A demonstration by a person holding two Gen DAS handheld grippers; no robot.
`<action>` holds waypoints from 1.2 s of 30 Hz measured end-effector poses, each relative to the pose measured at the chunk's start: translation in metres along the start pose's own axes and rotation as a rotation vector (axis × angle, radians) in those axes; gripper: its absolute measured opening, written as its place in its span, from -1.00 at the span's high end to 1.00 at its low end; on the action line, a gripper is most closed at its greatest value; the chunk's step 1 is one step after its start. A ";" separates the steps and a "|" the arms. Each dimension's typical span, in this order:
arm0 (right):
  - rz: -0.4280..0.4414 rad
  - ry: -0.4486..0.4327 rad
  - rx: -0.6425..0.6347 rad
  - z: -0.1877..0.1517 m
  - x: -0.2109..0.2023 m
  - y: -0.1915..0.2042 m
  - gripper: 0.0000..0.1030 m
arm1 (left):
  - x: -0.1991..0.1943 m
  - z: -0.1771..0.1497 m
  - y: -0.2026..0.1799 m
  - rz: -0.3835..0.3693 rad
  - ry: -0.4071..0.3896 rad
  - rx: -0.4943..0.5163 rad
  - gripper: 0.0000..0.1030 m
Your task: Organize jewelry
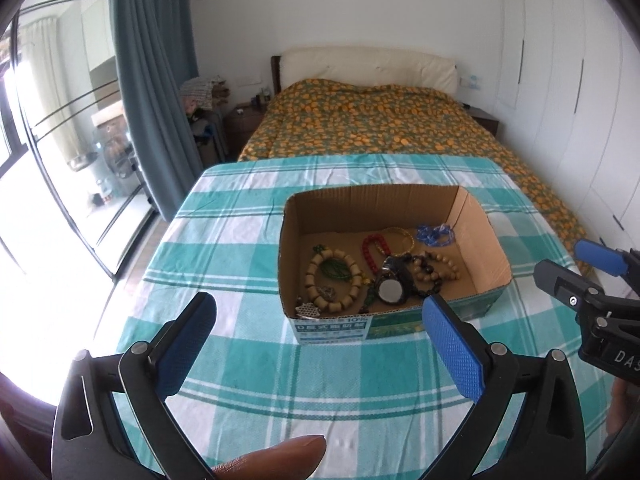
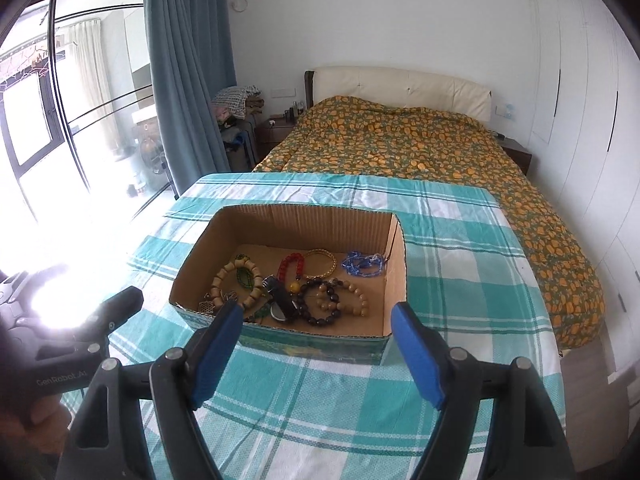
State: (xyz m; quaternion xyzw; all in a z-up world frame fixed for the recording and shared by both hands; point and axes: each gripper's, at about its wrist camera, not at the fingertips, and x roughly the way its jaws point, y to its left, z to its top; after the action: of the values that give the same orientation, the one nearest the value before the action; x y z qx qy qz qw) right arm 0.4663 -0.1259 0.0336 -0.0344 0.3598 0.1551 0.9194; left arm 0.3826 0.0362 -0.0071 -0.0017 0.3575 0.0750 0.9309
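The jewelry sits loose in an open cardboard box [image 1: 486,240] on the bench [image 1: 224,240], which is covered by a green-and-white checked cloth. Both tools hover short of the box with nothing between their pads: the left tool [image 1: 320,340] is spread wide and empty, and the right tool [image 2: 316,344] is likewise released and empty.

The pieces look light and mostly limp. The pale wooden bead bracelet [image 1: 332,280] and the dark bead bracelet [image 2: 320,304] are strung beads that would probably sag and swing when lifted, so pinching across the beads on one side of the loop seems the surest hold. The gold bangle [image 2: 320,262] appears rigid and smooth, likely to slip unless it is caught across its band. The blue bead strand [image 2: 362,264] looks fine and tangly, and may snag on its neighbours. The watch [image 1: 390,284] seems the heaviest piece; its strap would offer a better hold than the round face.

Several pieces overlap, so lifting one may drag another. The near wall of the box hides the lowest items in the right wrist view, where the left tool is washed out by window glare. A small metal charm [image 1: 308,310] in the near left corner is too small to identify
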 end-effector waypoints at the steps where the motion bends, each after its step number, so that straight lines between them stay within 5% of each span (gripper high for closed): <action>1: -0.001 -0.002 0.002 -0.001 -0.004 0.001 -0.52 | -0.004 0.000 0.001 0.000 -0.004 -0.003 -0.99; 36: 0.042 -0.014 -0.042 0.005 -0.070 0.035 -0.52 | -0.058 0.004 0.022 0.080 -0.053 -0.066 -0.99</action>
State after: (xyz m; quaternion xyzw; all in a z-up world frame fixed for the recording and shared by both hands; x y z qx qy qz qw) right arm 0.4105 -0.1103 0.0858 -0.0450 0.3506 0.1820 0.9176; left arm 0.3398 0.0499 0.0354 -0.0161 0.3300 0.1239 0.9357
